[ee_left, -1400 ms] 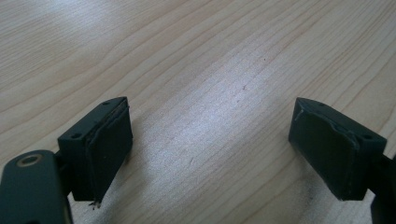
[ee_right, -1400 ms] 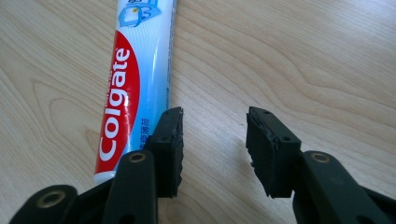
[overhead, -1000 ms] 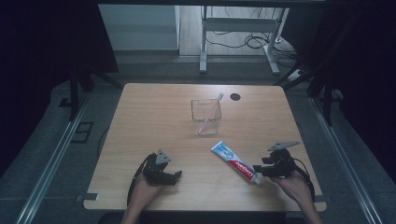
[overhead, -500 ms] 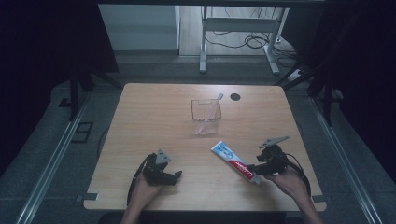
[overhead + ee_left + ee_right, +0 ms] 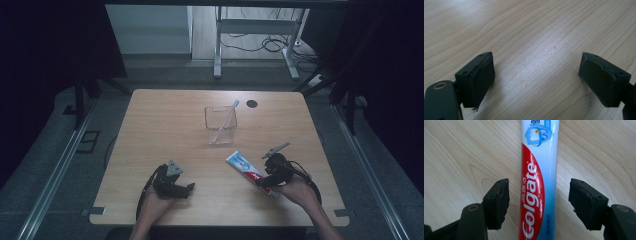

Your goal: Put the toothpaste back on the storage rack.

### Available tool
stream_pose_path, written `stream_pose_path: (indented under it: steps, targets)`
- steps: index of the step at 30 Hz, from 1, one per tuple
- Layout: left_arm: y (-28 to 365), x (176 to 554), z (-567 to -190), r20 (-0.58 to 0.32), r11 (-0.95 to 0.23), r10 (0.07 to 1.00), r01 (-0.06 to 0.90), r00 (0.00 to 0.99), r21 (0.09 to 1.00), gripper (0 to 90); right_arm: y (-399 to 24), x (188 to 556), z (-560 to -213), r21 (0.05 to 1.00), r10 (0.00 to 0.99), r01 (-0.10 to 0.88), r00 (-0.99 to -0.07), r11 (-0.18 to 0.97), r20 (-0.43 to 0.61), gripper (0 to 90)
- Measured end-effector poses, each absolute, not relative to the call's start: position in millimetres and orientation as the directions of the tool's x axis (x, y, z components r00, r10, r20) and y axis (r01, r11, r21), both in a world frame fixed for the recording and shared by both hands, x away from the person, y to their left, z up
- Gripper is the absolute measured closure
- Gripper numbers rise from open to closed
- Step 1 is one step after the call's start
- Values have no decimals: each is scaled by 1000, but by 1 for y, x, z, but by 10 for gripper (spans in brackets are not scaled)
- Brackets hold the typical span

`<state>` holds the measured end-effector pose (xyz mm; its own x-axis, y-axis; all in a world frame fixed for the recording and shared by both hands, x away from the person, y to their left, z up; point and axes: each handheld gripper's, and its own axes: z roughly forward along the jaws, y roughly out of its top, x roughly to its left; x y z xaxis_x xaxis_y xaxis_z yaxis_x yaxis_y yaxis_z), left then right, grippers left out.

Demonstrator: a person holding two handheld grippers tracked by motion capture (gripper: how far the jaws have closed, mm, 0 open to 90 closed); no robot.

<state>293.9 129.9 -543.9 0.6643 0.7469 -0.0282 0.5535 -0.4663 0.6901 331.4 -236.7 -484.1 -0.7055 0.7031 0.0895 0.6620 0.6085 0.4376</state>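
Observation:
A Colgate toothpaste tube [image 5: 243, 166], white, red and blue, lies flat on the wooden table [image 5: 165, 125] at the front right. My right gripper [image 5: 261, 181] sits over its near end. In the right gripper view the tube [image 5: 537, 170] runs between the two jaws with a gap on each side. That gripper [image 5: 539, 202] is open, and its jaws have just been opening. My left gripper [image 5: 186, 188] rests at the front left, open. In its own view the left gripper [image 5: 536, 80] has bare wood between its jaws.
A clear plastic cup [image 5: 220, 131] stands at the table's middle with a pale toothbrush [image 5: 226, 118] leaning in it. A small black round hole [image 5: 252, 104] lies behind it. A metal desk frame [image 5: 255, 30] stands on the floor beyond the table.
My right gripper has slid left across the table onto the near end of the toothpaste tube. The left gripper has stayed where it was.

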Motion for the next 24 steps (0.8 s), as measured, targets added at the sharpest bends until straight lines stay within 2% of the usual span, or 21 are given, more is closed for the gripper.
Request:
stream_pose_path:
  steps: [19, 24]
  targets:
    - [130, 294, -544, -26, -471, 745, 554, 666, 687, 136, -205, 357, -498, 286, 687, 666, -726, 689, 35, 392]
    - [130, 294, -544, -26, -470, 746, 554, 666, 687, 136, -199, 361, -501, 255, 687, 668, -726, 699, 23, 451]
